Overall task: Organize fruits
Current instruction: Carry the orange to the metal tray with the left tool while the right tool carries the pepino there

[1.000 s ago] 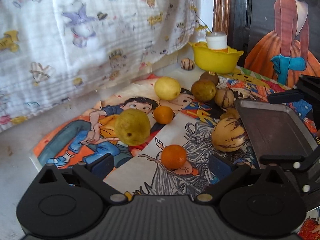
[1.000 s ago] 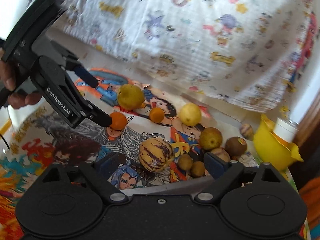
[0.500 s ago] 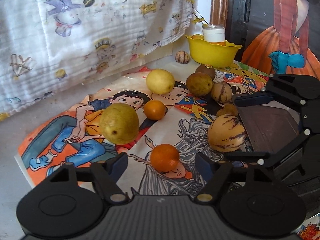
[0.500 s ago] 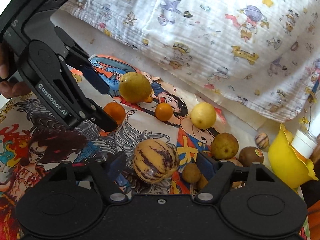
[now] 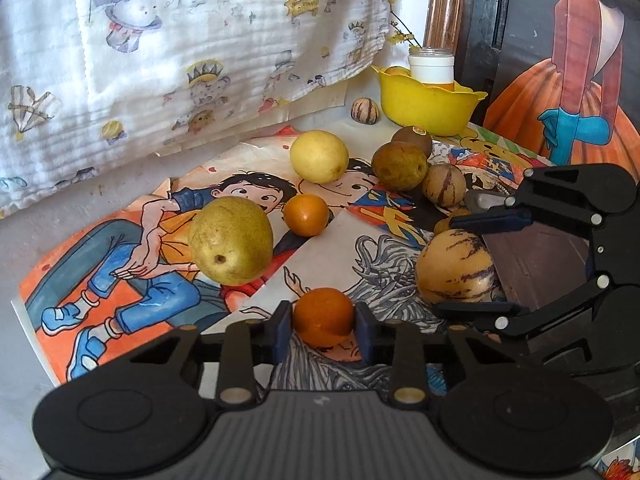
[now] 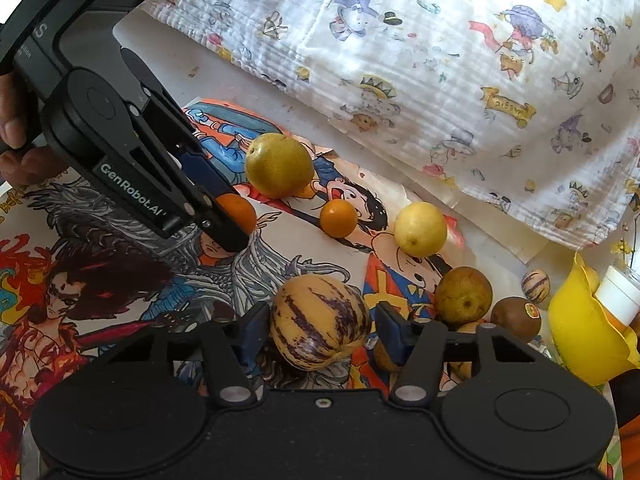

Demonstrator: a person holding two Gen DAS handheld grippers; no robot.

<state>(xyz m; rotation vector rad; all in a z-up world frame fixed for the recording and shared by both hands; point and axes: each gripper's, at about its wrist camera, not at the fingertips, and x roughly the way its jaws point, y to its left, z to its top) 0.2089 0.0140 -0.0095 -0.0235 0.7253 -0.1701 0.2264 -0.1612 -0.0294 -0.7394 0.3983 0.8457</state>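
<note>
Fruits lie on a cartoon-printed table cover. My left gripper (image 5: 323,330) is shut on a small orange (image 5: 323,316), still on the cover; both also show in the right wrist view, gripper (image 6: 230,222) and orange (image 6: 240,212). My right gripper (image 6: 322,330) is closed around a striped yellow melon (image 6: 318,330), pads touching its sides; it also shows in the left wrist view (image 5: 456,266). A green-yellow pear (image 5: 230,240), a second small orange (image 5: 306,215), a lemon (image 5: 319,156) and several brown fruits (image 5: 399,166) lie beyond.
A dark tray (image 5: 536,264) lies at the right behind my right gripper (image 5: 480,264). A yellow bowl (image 5: 428,104) with a white-capped jar (image 5: 431,66) stands at the back, a small striped fruit (image 5: 364,111) beside it. A printed white cloth (image 5: 180,40) hangs behind.
My left gripper moved forward and closed on the near orange. My right gripper moved in and closed around the striped melon.
</note>
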